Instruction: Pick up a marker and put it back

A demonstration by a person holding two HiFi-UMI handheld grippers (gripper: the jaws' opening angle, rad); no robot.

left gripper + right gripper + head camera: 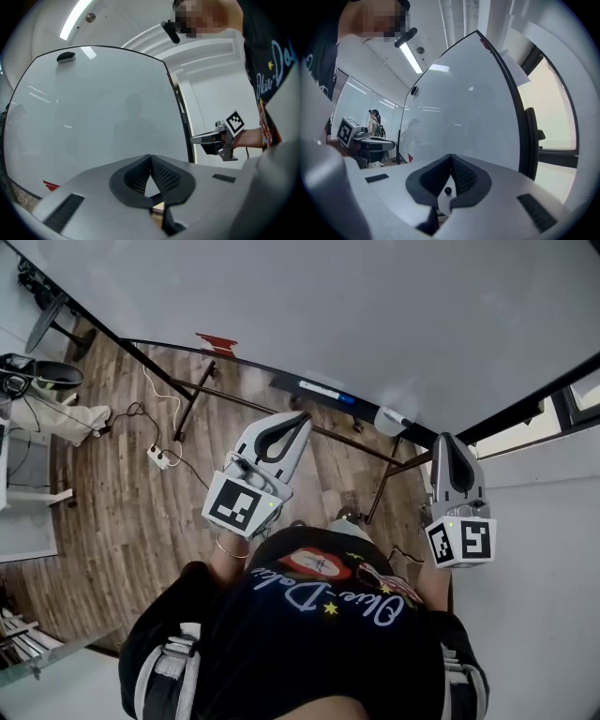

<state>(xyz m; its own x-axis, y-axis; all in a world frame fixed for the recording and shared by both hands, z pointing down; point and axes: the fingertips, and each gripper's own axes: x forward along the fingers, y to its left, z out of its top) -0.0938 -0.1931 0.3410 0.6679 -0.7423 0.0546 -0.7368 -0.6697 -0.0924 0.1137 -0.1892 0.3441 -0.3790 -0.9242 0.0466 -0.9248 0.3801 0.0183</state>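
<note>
Head view: marker (323, 390) lies on the whiteboard (375, 315) tray (281, 382), just beyond the left tongs (302, 418). These and the right tongs (449, 441) are both pressed together, nothing pinched. My call: spread one pair, come square across the barrel, pinch mid-length.

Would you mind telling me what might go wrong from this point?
The right gripper is shut on a white marker of which little shows between the jaws; it might slip or tilt. The tray under the whiteboard looks narrow, so a marker set back carelessly could roll to the floor.
</note>
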